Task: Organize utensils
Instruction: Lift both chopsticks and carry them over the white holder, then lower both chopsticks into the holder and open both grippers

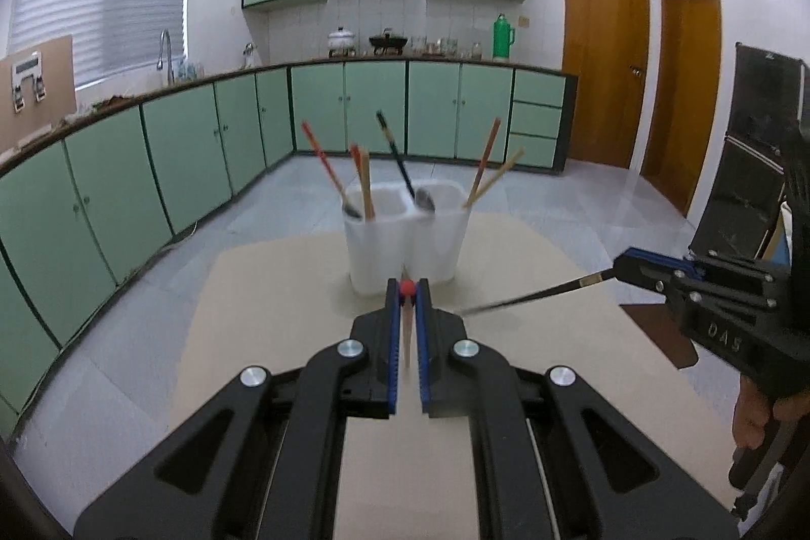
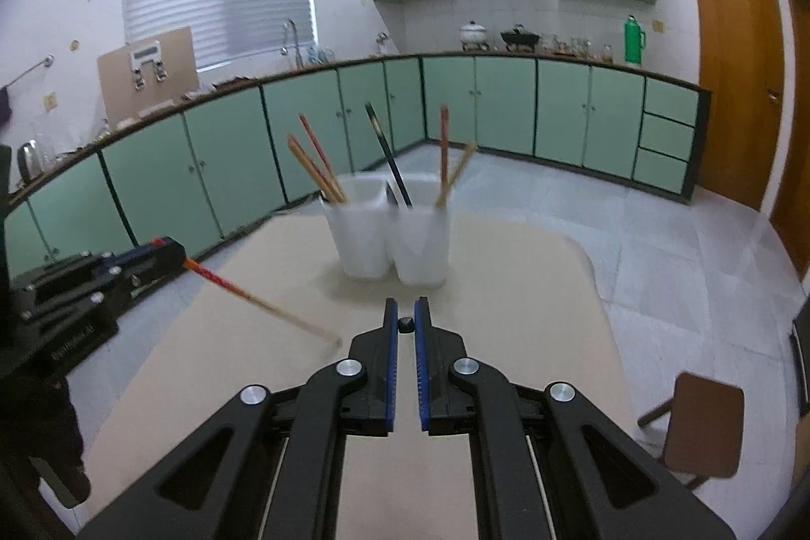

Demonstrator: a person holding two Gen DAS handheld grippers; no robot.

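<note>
We hold a gripper in each hand above the beige desk. The left gripper is clenched on a red chopstick: from the left wrist view its red end shows between the blue pads at 12 o'clock, and its pale shaft runs back down between the jaws. From the right wrist view the same chopstick sticks out of the left gripper at 9 o'clock and slants down toward the middle of the desk, its tip blurred.

The right gripper is clenched on a black chopstick, whose dark end sits between the pads. From the left wrist view that chopstick juts from the right gripper at 3 o'clock and points toward the centre of the desk.

At 12 o'clock from both grippers stands a white holder with two compartments, upright on the desk. Its left compartment holds red and tan chopsticks and a spoon; the right one holds a dark-handled spoon and two more chopsticks leaning toward 1 o'clock. A hand shows under the right gripper at 4 o'clock.
</note>
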